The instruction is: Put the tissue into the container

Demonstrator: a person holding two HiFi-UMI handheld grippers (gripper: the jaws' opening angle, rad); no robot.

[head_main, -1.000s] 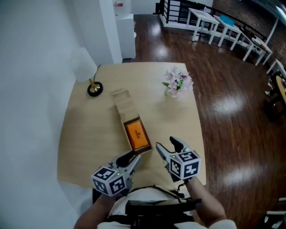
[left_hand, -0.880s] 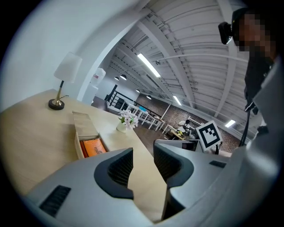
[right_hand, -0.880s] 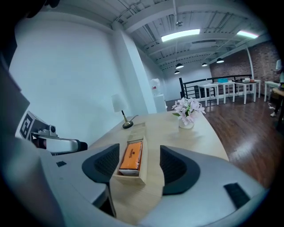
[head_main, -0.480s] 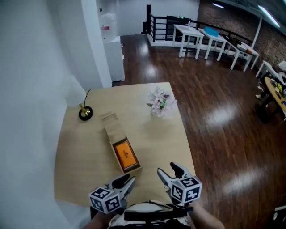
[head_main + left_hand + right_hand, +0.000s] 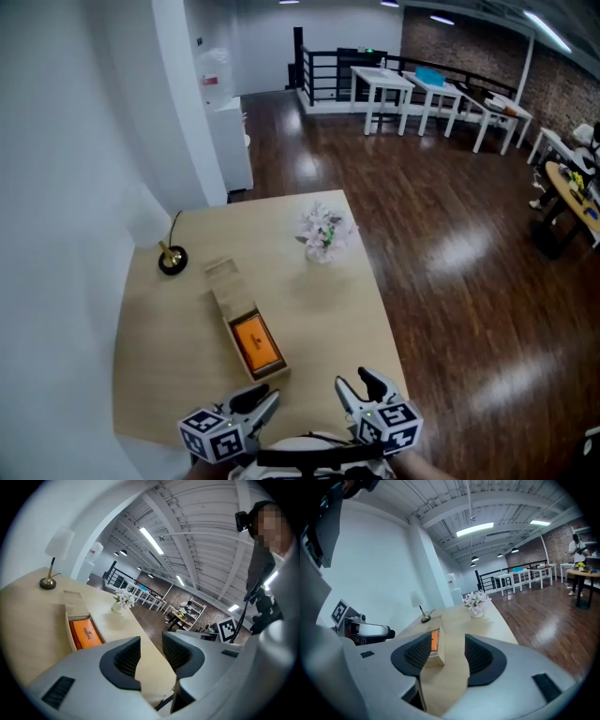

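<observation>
Grippers hang over the near edge of the pale wooden table (image 5: 319,309). Grey left gripper (image 5: 261,398) holds its jaws apart with nothing between them. Grey right gripper (image 5: 356,384) is closing its jaws, also with nothing between them. At 11 o'clock from them lies the long pale wooden box container (image 5: 223,281), with the orange tissue pack (image 5: 255,339) inside its near, open end. Farther off, white flowers in a small vase (image 5: 323,234) stand at 12 o'clock, and a brass-footed lamp (image 5: 172,258) stands at 10 o'clock by the white wall (image 5: 75,169).
</observation>
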